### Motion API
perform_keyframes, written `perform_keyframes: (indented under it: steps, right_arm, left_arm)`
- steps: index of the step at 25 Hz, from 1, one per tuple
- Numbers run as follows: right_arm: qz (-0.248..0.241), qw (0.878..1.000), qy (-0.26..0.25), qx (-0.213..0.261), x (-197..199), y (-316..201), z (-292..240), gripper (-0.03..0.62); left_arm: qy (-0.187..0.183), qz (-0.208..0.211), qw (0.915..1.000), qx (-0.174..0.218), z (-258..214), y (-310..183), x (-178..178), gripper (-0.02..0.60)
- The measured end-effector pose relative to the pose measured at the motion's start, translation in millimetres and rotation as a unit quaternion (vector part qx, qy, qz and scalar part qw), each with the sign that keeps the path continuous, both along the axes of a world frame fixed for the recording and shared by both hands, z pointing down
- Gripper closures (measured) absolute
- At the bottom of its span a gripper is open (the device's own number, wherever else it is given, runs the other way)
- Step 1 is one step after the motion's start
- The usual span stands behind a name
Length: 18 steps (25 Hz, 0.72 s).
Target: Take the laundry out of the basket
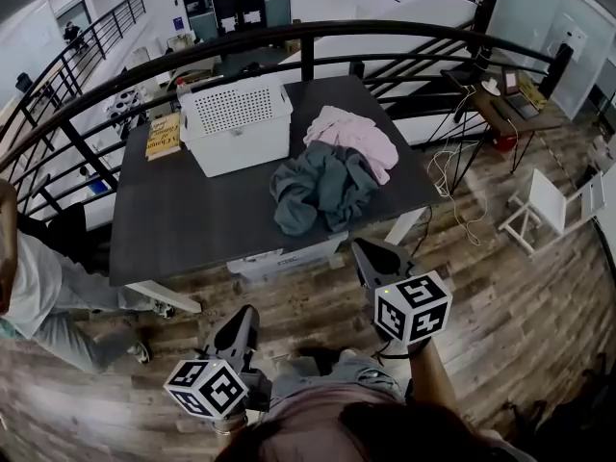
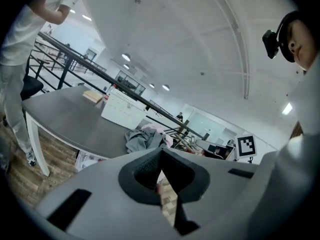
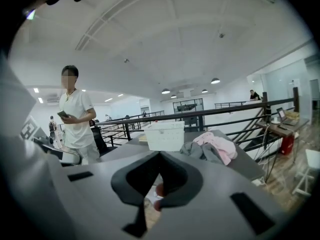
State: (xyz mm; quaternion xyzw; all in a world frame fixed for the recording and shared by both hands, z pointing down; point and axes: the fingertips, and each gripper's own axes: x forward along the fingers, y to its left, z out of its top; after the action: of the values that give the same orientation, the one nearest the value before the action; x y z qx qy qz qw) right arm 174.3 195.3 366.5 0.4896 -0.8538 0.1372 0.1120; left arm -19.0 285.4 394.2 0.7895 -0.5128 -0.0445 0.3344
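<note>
Item: laundry. A grey garment (image 1: 318,192) and a pink garment (image 1: 358,135) lie touching on the table (image 1: 183,224), at 3 o'clock of the white basket (image 1: 236,123) and outside it.
Long axis: the heap runs from 1 to 7 o'clock, pink end far.
Left gripper (image 1: 244,316), right gripper (image 1: 364,250): both clenched and empty, short of the table.
Handling: I judge the unloading done. The basket interior is unseen, so I would check it first.

Dark table (image 1: 183,219), white basket (image 1: 238,123), yellow book (image 1: 164,135), grey garment (image 1: 322,191) touching pink garment (image 1: 356,138)
</note>
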Motion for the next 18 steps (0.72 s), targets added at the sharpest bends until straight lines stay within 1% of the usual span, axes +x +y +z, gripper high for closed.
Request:
perform_keyframes:
  steps: [4, 12, 18]
  right_arm:
    - [-0.003, 1.000, -0.003, 0.008, 19, 9, -12, 0.577]
    - [-0.004, 1.000, 0.000, 0.000, 65, 25, -17, 0.579]
    - [-0.025, 1.000, -0.006, -0.002, 93, 34, -17, 0.579]
  left_arm:
    - [0.006, -0.007, 0.9999, -0.005, -7, 1, 24, 0.584]
    - [0.002, -0.023, 0.9996, -0.015, -14, 12, 74, 0.584]
    - [0.000, -0.031, 0.9994, -0.015, -14, 18, 114, 0.584]
